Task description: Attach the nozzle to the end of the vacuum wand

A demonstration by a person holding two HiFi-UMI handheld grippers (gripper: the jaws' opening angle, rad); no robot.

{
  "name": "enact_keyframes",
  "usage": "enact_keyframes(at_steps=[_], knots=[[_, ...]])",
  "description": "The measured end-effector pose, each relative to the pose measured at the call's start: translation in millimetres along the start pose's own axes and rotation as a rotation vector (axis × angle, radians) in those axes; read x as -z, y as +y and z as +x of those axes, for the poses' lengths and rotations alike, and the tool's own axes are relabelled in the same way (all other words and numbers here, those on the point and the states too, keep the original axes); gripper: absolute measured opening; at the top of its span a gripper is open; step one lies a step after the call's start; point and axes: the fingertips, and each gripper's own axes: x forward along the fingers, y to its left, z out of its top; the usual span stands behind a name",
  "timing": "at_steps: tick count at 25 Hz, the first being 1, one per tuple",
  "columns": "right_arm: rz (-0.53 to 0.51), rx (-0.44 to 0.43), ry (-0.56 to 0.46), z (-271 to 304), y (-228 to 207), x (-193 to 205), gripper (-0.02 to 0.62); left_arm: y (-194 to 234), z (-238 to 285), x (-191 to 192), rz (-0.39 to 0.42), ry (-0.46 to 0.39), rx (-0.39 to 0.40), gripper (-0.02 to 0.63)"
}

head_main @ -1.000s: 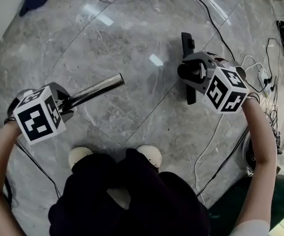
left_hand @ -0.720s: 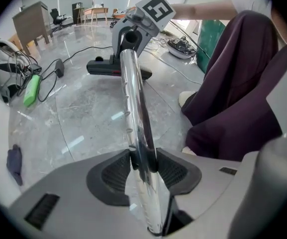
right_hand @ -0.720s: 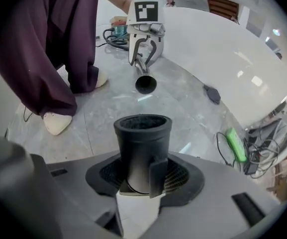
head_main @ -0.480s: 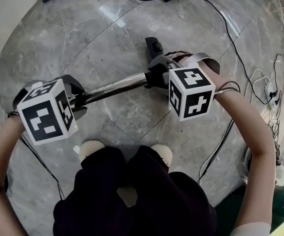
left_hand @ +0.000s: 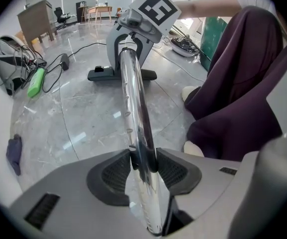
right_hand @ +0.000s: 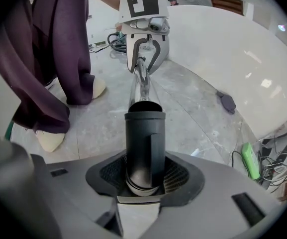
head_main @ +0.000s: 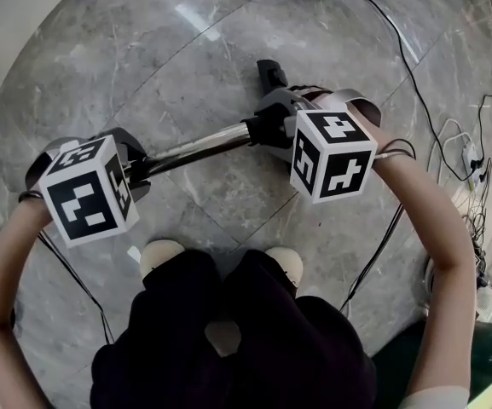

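Holding chrome vacuum wand (head_main: 199,147) clamped in my left gripper (left_hand: 143,171), black nozzle (right_hand: 144,143) clamped in my right gripper (right_hand: 144,176), both above marble floor (head_main: 228,49). Wand's long axis lines up with nozzle socket; tip meets socket mouth. I judge next: push nozzle along axis toward left gripper. Seating depth unclear.

The left gripper (left_hand: 143,166) and right gripper (right_hand: 144,172) face each other, both clamped tight.
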Motion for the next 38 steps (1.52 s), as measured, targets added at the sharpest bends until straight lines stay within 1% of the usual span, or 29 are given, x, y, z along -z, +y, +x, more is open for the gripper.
enact_keyframes(at_steps=[2, 5, 9, 12, 16, 19, 22, 27, 31, 35, 38], knots=[[0.004, 0.003, 0.002, 0.8, 0.5, 0.8, 0.196, 0.1, 2.7, 1.2, -0.011, 0.017, 0.01, 0.167], [-0.01, 0.001, 0.034, 5.2, 3.2, 4.8, 0.196, 1.0, 10.4, 4.4, 0.001, 0.061, 0.008, 0.167], [-0.074, 0.013, 0.128, 12.9, 8.6, 14.2, 0.196, -1.2, 23.8, 6.8, -0.021, 0.067, 0.027, 0.167], [-0.112, 0.029, 0.202, 19.3, 12.4, 24.0, 0.196, -3.4, 38.0, 7.2, -0.013, 0.105, 0.033, 0.167], [-0.133, 0.052, 0.271, 32.4, 15.2, 35.5, 0.196, -1.8, 61.1, 7.2, -0.026, 0.124, 0.049, 0.167], [-0.122, 0.06, 0.292, 41.8, 14.8, 41.2, 0.196, 3.0, 73.0, 7.4, -0.029, 0.126, 0.038, 0.167], [-0.116, 0.06, 0.281, 43.7, 14.7, 42.4, 0.196, 4.8, 74.4, 6.7, -0.031, 0.086, 0.029, 0.167], [-0.137, 0.04, 0.215, 41.5, 21.1, 39.5, 0.196, 0.8, 69.9, 1.6, -0.012, -0.035, 0.013, 0.167], [-0.149, 0.056, 0.181, 32.5, 23.7, 32.8, 0.196, -5.4, 58.5, -2.4, -0.001, -0.111, -0.01, 0.167], [-0.144, 0.083, 0.209, 24.3, 23.7, 28.5, 0.196, -8.8, 47.6, -5.6, -0.043, -0.166, -0.04, 0.16], [-0.137, 0.097, 0.257, 21.3, 20.7, 28.1, 0.196, -7.5, 45.6, -5.7, -0.07, -0.16, -0.059, 0.158]])
